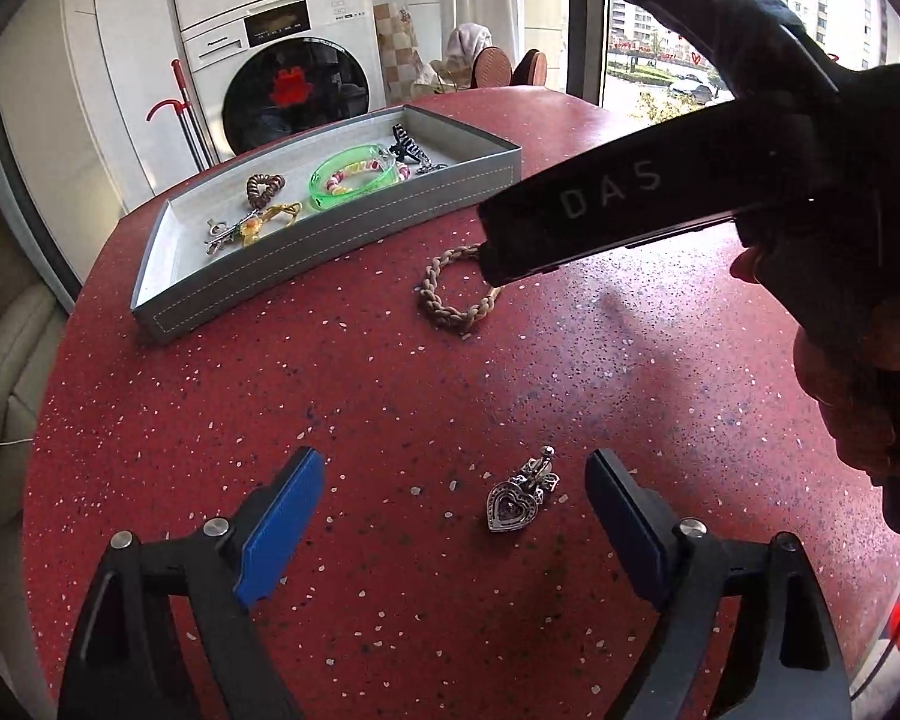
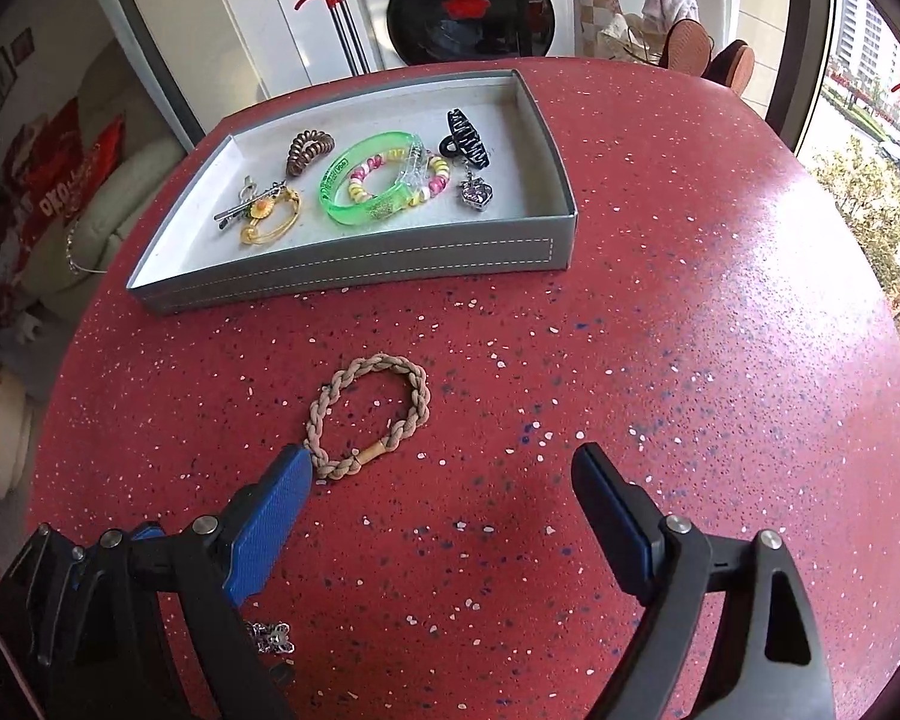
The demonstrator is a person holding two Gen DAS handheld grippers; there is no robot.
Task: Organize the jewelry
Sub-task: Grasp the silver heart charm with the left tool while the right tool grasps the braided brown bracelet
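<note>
Both jaws released: my left gripper (image 1: 456, 480) should straddle the heart charm (image 1: 513, 503) at lower centre and pinch low, my right gripper (image 2: 438, 468) take the braid (image 2: 369, 414) mid-frame.

My left camera sits on the left gripper (image 1: 456, 516) and looks down its fingers at the red table (image 1: 390, 396), quite near. My right camera does the same from the right gripper (image 2: 444, 492). Both face the gray tray (image 2: 354, 276) ahead, and both see the braided band (image 2: 369, 414).
</note>
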